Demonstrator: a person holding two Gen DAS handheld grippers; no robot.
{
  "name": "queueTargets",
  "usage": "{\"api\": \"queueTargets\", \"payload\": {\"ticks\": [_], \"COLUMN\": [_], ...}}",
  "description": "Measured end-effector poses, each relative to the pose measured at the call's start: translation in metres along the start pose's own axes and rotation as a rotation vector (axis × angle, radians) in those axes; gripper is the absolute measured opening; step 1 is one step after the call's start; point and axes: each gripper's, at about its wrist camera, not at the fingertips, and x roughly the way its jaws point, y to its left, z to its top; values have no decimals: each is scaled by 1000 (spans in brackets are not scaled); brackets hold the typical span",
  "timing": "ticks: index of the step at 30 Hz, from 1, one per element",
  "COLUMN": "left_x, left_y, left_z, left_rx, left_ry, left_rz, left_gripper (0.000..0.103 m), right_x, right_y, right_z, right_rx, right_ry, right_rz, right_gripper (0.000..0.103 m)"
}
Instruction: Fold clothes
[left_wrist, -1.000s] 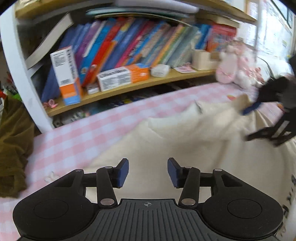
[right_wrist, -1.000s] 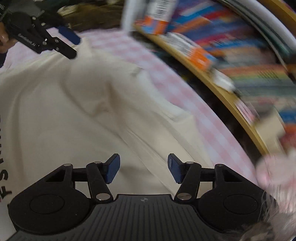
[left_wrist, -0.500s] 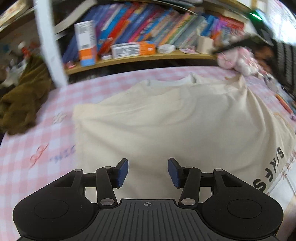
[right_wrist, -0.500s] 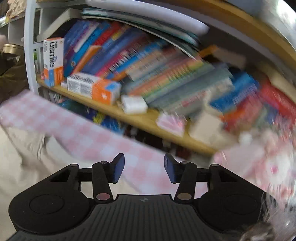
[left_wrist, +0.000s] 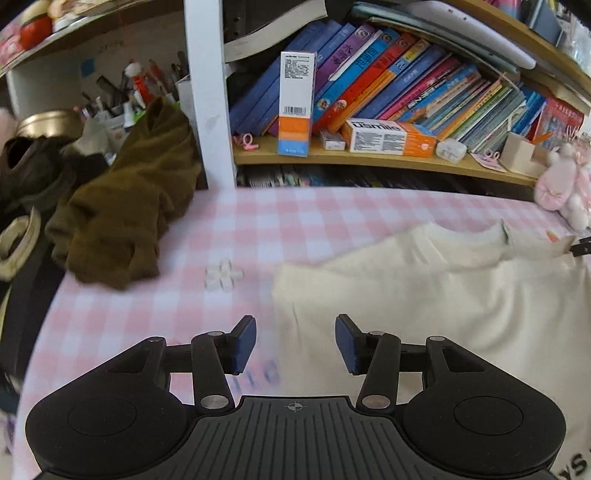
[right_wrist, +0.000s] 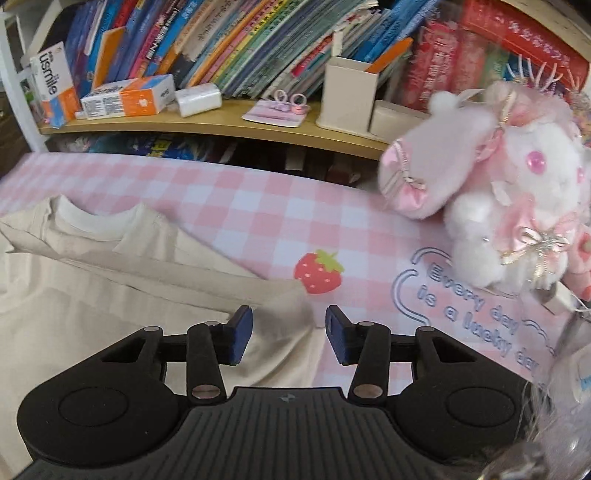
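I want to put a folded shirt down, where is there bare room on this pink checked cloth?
Bare checked cloth lies between the cream T-shirt and the wooden shelf, and between shirt and brown crumpled garment, except small white pieces. It is crowded by the pink plush toy.

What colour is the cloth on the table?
The tablecloth is pink and white checks, with a red strawberry. The right wrist view shows it best.
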Motion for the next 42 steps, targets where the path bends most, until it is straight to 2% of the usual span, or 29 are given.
{"api": "queueTargets", "payload": {"ticks": [2, 4, 6, 10, 11, 12, 13, 14, 17, 20, 22, 23, 25, 26, 27, 29, 30, 31, 32, 33, 36, 39, 42], "left_x": [10, 18, 27, 50, 56, 61, 65, 65, 25, -20, -30, -22, -1, 16, 34, 71, 77, 78, 71, 57, 11, -35, -69], "left_y": [7, 12, 16, 13, 9, 6, 2, -2, -15, -16, -8, -3, 7, 9, 9, 7, 6, 5, 7, 11, 24, 32, 33], "left_z": [7, 12, 15, 20, 21, 22, 21, 21, 13, 4, 9, 13, 23, 26, 28, 27, 25, 23, 22, 18, 6, -21, -59], "left_rx": [5, -4, -17, -13, 1, 25, 55, 87, 203, 204, 158, 124, 53, 33, 17, 15, 12, 8, -9, -34, -112, -205, -336], "left_ry": [8, 11, 15, 37, 46, 58, 67, 68, -100, -236, -259, -245, -210, -168, -119, 30, 49, 53, 33, 6, -75, -106, -80], "left_rz": [13, 3, -17, -67, -78, -87, -90, -81, -35, -41, -70, -77, -87, -75, -59, 36, 72, 104, 115, 109, 81, 47, 7], "left_gripper": [48, 48, 48, 47, 43, 27, 12, 3, 3, 3, 3, 3, 3, 4, 10, 15, 17, 20, 31, 38, 48, 50, 50], "right_x": [-9, -15, -12, 5, 9, 14, 18, 21, -6, -54, -73, -79, -71, -62, -47, -15, 1, 6, 12, 5, -26, -61, -92], "right_y": [-4, -7, -9, -15, -13, -10, -7, -4, 0, -11, -19, -23, -30, -33, -36, -41, -40, -39, -39, -41, -43, -32, -12], "right_z": [-1, -3, -4, 2, 4, 7, 8, 9, 5, -7, -11, -11, -7, -4, -3, -1, -1, -5, -8, -13, -29, -52, -81], "right_rx": [20, 3, -33, 33, 44, 54, 39, 23, 24, 98, 147, 169, 206, 225, 247, 290, 295, 296, 297, 315, 333, 291, 295], "right_ry": [-25, -25, 10, 31, 38, 44, 59, 73, -14, -134, -184, -202, -210, -203, -173, -112, -56, -36, -17, -40, -94, -102, -102], "right_rz": [44, 46, -2, 23, 29, 34, 15, -4, -20, 0, -9, -24, -64, -79, -83, -92, -119, -140, -161, -156, -123, -91, -43], "right_gripper": [43, 43, 42, 32, 30, 26, 16, 9, 5, 5, 5, 5, 5, 5, 5, 8, 14, 21, 23, 26, 29, 29, 30]}}
